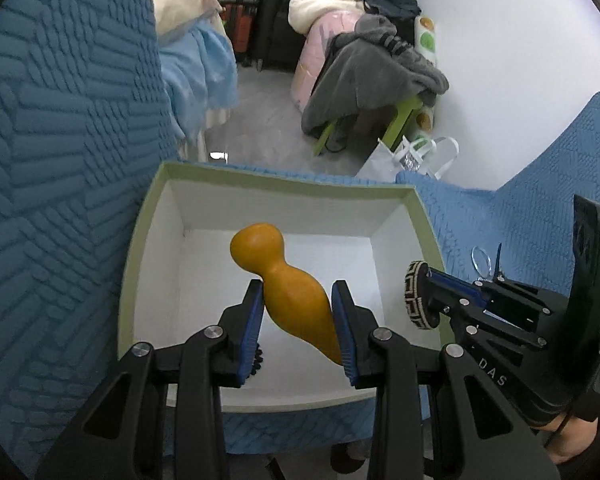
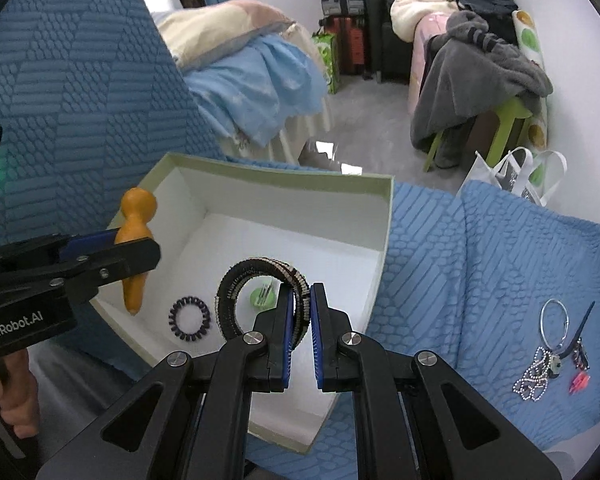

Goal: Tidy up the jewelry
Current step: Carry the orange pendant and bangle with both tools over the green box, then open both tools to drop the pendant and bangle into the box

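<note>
Over the white box (image 2: 376, 240), the left gripper (image 1: 300, 320) clamps a smooth, rigid orange gourd (image 1: 292, 288) at its wide belly, which looks light but slippery, while the right gripper (image 2: 300, 336) pinches a stiff beaded bangle (image 2: 236, 296) by its rim. The box sits on a soft blue quilted cover (image 2: 480, 248); beyond it lies a cluttered bedroom, and right of it 1 loose chain necklace (image 2: 536, 372).

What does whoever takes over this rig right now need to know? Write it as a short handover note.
Left gripper: shut on the orange gourd-shaped piece, held over the white box.
Right gripper: shut on the black-and-white woven bangle, also over the box.
Already in the box: dark beaded bracelet, small green item.
Left on the blue cover, right of the box: silver ring bangle, bead chain, dark strap, small red piece.
Next, probably: release both pieces into the box, then fetch the rest.
</note>
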`<action>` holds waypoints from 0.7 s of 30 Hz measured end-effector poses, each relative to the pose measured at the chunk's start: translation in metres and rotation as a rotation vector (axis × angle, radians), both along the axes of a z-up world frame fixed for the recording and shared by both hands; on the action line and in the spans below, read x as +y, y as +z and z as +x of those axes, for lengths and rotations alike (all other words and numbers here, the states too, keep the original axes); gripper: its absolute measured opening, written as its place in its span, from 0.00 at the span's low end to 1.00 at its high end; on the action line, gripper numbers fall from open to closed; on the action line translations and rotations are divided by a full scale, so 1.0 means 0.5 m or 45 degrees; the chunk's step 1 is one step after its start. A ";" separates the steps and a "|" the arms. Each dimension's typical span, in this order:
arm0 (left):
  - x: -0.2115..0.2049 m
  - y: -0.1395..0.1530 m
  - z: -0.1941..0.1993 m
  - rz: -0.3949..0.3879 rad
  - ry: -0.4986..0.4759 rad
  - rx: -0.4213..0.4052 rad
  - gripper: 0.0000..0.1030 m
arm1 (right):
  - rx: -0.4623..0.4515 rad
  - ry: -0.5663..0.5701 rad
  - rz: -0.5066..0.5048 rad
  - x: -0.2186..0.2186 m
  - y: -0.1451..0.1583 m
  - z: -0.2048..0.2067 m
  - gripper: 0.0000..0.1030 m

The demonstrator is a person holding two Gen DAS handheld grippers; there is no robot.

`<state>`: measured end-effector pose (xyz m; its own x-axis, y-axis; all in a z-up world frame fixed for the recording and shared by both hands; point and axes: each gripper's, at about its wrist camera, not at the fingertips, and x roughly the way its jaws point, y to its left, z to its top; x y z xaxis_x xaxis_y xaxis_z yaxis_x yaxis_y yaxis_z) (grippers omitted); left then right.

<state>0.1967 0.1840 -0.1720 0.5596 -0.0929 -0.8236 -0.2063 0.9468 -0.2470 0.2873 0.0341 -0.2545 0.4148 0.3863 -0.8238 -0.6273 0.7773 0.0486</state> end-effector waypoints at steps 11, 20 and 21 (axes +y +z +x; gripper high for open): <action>0.004 -0.022 0.000 -0.004 0.009 0.043 0.35 | 0.050 -0.014 -0.028 -0.009 -0.020 0.008 0.08; -0.009 0.000 -0.010 0.000 0.014 0.024 0.49 | 0.042 0.009 0.020 -0.020 0.005 0.001 0.25; -0.011 0.003 -0.010 0.002 0.014 0.023 0.50 | 0.034 0.009 0.021 -0.022 0.010 -0.001 0.25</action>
